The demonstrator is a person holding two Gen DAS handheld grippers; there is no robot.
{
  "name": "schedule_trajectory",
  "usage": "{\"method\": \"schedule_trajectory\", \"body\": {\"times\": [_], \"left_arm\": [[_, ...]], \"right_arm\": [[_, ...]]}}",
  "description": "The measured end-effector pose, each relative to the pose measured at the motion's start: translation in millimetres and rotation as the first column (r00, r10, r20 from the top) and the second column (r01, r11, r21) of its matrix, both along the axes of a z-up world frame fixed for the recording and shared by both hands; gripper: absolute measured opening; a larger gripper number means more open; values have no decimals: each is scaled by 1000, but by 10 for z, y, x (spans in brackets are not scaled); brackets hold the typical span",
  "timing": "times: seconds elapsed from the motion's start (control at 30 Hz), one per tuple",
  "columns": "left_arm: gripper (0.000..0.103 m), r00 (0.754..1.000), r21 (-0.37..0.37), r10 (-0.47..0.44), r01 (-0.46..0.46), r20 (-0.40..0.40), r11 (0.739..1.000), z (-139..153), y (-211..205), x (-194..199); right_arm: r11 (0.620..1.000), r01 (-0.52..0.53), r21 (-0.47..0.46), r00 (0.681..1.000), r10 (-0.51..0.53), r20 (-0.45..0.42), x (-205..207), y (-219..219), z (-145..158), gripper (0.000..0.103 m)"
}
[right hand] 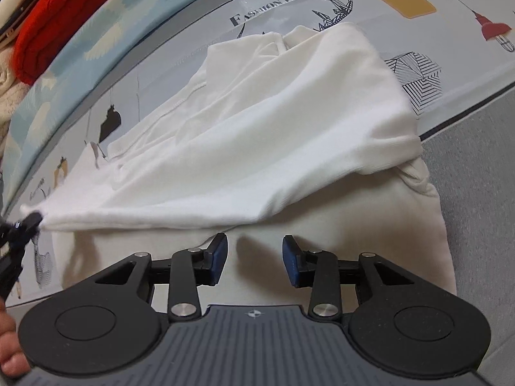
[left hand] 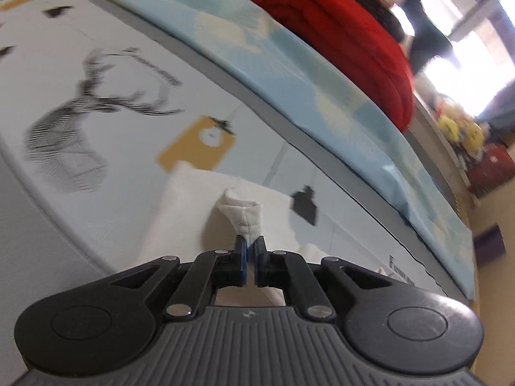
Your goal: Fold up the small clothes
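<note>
A small white garment (right hand: 264,135) lies partly folded on the printed tablecloth (right hand: 418,74), its near layer lifted and stretched toward the left. My left gripper (left hand: 250,251) is shut on a bunched corner of the white garment (left hand: 245,215) and holds it above the cloth. It also shows at the left edge of the right wrist view (right hand: 30,220), pinching that corner. My right gripper (right hand: 255,262) is open and empty, just above the garment's lower layer near its front edge.
A light blue patterned cloth (left hand: 289,74) runs along the table's far side, with a folded red garment (left hand: 347,35) stacked on it. The grey table edge (right hand: 476,167) lies to the right of the garment. Bright windows and clutter stand beyond.
</note>
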State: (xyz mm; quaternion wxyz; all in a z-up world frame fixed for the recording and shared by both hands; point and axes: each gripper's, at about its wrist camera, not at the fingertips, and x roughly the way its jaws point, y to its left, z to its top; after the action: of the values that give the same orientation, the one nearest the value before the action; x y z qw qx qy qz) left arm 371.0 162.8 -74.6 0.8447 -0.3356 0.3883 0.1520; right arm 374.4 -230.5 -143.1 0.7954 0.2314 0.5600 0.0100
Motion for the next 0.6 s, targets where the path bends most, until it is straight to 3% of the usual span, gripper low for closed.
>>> {"method": "schedule_trajectory", "body": {"times": [0.13,0.2,0.27,0.33,0.47,0.6], "left_arm": [[5,978,45,194,-190,-81,981,-4,210,-341],[6,969,-17,157,-163,-189,986,-171,307,-318],[12,951,-81,188,-214,-246,974,-308,429,-379],[22,943,-65,220,-243,-252,968,-319,531,-423],[29,941,-74,263,-284,-213,956,-242,732,-447],[39,941,-112,259,-288,-217,951,-288,818,-395]], "right_arm": [[1000,-1,-18,1000,2,19,-72,-5,76,40],[1000,5,-20,1000,-5,17,-99,-21,83,40],[1000,16,-22,1000,-16,13,-125,-53,84,40],[999,33,-36,999,-33,13,-146,-86,87,40],[990,134,-42,991,-133,24,-175,-267,108,40],[952,304,28,952,-305,28,-215,-556,91,40]]}}
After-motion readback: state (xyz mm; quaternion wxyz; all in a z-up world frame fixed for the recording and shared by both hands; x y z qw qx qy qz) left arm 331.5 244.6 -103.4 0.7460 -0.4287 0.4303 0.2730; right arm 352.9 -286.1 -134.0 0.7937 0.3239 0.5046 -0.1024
